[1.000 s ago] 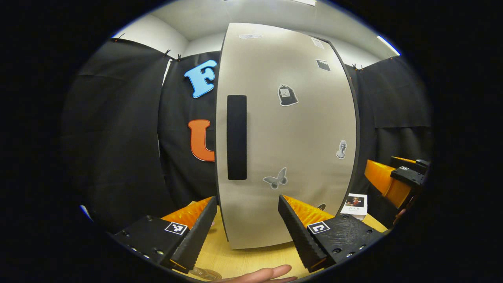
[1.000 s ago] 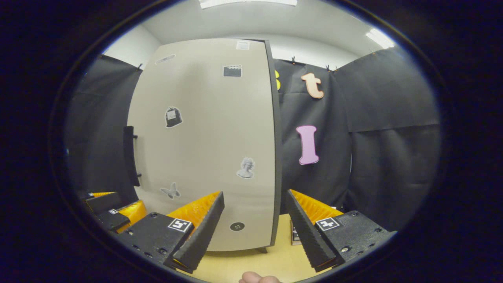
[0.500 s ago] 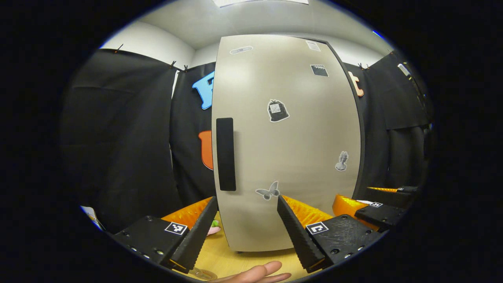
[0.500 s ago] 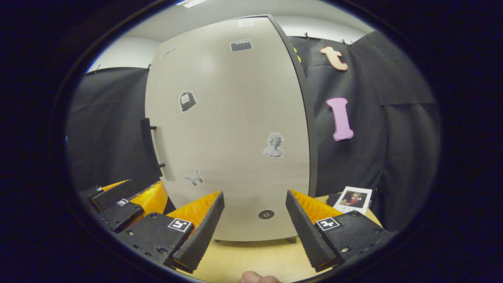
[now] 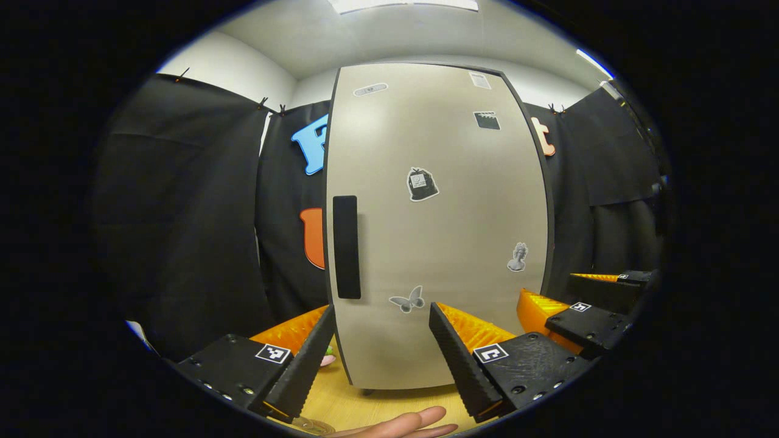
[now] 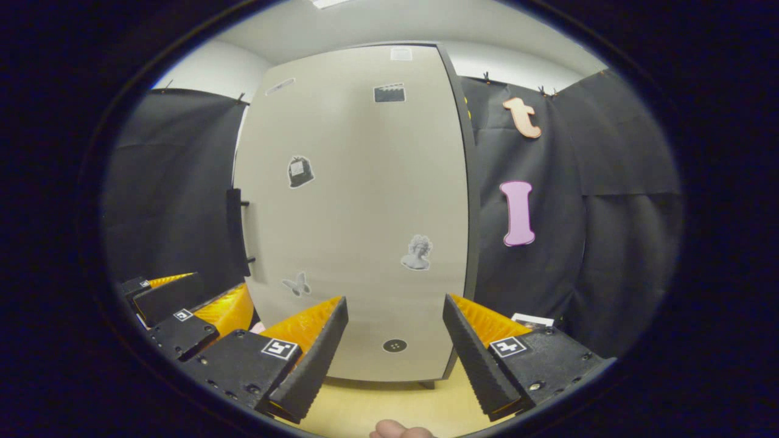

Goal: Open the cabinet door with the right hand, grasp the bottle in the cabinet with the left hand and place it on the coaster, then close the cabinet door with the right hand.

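Both of your grippers were held wide apart and empty, facing the cabinet door point(image 5: 438, 231), which was shut, so the bottle was hidden behind it and I could not tell where inside it stood. Your left gripper point(image 5: 380, 356) hovered low over the table point(image 5: 389, 407), its fingers framing the door's lower part, with the dark handle point(image 5: 345, 246) up and to the left of them; I judged you kept it back and ready because its turn comes only once the door swings. Your right gripper point(image 6: 394, 353) hung in front of the door's right half, near the hinge-side edge and well apart from the handle point(image 6: 234, 231), which sat on the far left edge from that side; to my eye it had yet to cross over to reach the handle, so the opening step was not yet begun. Each gripper showed beside the other: the right one point(image 5: 584, 310) at the lower right of the left gripper view, the left one point(image 6: 182, 307) at the lower left of the right gripper view. Fingertips of your hand point(image 5: 401, 424) showed at the bottom of the left gripper view. The table was pale wood, with a small picture card point(image 6: 532, 320) lying near the cabinet's right side and something pink and green point(image 5: 328, 356) just left of the door's foot, too hidden to name. A glassy round rim point(image 5: 313, 427), possibly the coaster, peeked in at the bottom edge. Black cloth walled the booth, under a white ceiling with strip lights.
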Demonstrator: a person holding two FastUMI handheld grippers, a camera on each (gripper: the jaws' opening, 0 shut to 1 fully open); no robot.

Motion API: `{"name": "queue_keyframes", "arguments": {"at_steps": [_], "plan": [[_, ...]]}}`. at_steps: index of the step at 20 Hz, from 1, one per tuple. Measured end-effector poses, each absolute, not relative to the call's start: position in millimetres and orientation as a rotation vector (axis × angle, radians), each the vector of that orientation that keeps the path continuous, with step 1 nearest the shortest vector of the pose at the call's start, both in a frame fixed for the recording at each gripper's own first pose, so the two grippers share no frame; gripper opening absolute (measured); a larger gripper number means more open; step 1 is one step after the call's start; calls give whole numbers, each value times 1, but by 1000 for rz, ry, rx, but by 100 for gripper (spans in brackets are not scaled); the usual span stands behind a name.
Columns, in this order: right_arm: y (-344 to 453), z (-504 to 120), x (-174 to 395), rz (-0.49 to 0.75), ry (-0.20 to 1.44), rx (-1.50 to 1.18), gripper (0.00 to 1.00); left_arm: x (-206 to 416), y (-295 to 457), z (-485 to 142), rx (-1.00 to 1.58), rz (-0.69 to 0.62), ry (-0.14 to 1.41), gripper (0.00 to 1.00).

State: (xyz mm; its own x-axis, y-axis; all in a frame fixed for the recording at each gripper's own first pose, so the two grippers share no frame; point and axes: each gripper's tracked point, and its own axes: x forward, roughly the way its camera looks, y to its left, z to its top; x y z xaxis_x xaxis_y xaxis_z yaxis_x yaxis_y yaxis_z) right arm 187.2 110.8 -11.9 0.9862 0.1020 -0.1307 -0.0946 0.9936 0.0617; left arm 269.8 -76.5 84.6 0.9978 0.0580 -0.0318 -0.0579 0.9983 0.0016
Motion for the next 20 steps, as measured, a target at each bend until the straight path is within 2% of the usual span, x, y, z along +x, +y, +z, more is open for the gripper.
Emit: {"name": "queue_keyframes", "arguments": {"at_steps": [1,2,3,5,6,8,9,11,13,14,20], "plan": [[112,-12,185,104,133,72,100,270,-82,85,-7,32,34,93],[113,-8,187,99,126,82,100,270,-86,86,-10,16,33,93],[113,-7,187,95,129,86,96,270,-85,89,-11,12,25,93],[118,-5,186,95,142,95,96,274,-81,92,-24,11,5,93],[121,-4,187,97,143,97,100,275,-81,92,-32,8,7,93],[128,2,186,113,124,97,99,273,-82,90,-56,0,18,93],[131,5,187,117,114,90,96,273,-82,90,-70,2,15,93],[132,10,187,114,100,67,100,276,-80,90,-83,9,18,94],[131,9,187,108,99,60,100,274,-80,88,-84,9,21,95],[132,6,188,110,106,64,96,275,-80,89,-84,9,20,95],[128,0,189,98,145,69,96,274,-85,84,-85,-18,47,95]]}}
